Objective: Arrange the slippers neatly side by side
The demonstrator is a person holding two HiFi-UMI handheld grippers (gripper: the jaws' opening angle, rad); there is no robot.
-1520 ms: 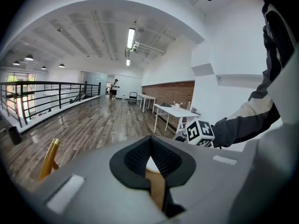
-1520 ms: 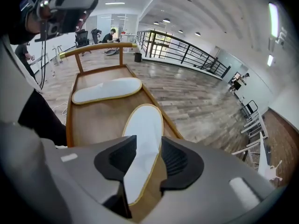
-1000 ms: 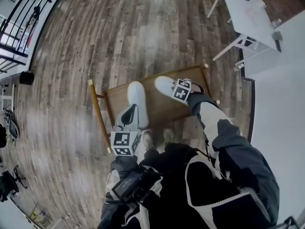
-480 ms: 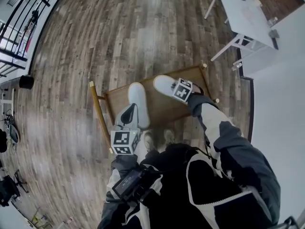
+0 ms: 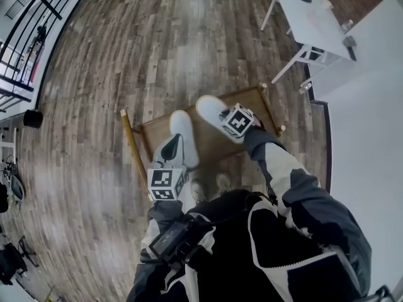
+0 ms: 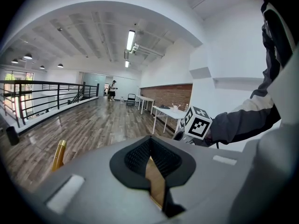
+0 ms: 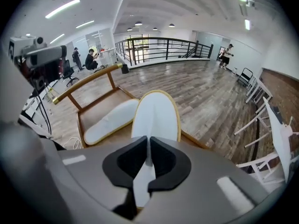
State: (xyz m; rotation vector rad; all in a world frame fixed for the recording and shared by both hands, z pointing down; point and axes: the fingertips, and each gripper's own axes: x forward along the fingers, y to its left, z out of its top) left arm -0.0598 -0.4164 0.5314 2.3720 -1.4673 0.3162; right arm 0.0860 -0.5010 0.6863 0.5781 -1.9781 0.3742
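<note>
The right gripper [image 7: 148, 160] clamps the heel of the right-hand slipper [image 7: 156, 115] on the wooden tray [image 5: 211, 145]. The left-hand slipper [image 7: 110, 120] lies just beside it. The left gripper [image 6: 150, 164] has its jaws drawn together.

In the head view the right gripper [image 5: 232, 119] covers the heel end of the slipper [image 5: 210, 109] it clamps. In the right gripper view that slipper's near end vanishes behind the gripper's own body. The left gripper [image 5: 170, 153] overlaps the near side of the other slipper [image 5: 183, 131]. A tan sliver [image 6: 156, 181] shows in the wedge below the left gripper's closed jaws; what it is cannot be told. The person's jacket [image 5: 264, 244] hides the near edge of the wooden rack [image 5: 211, 145]. The white table [image 5: 308, 21] is cut off by the top edge, and the items on it are too small to name
</note>
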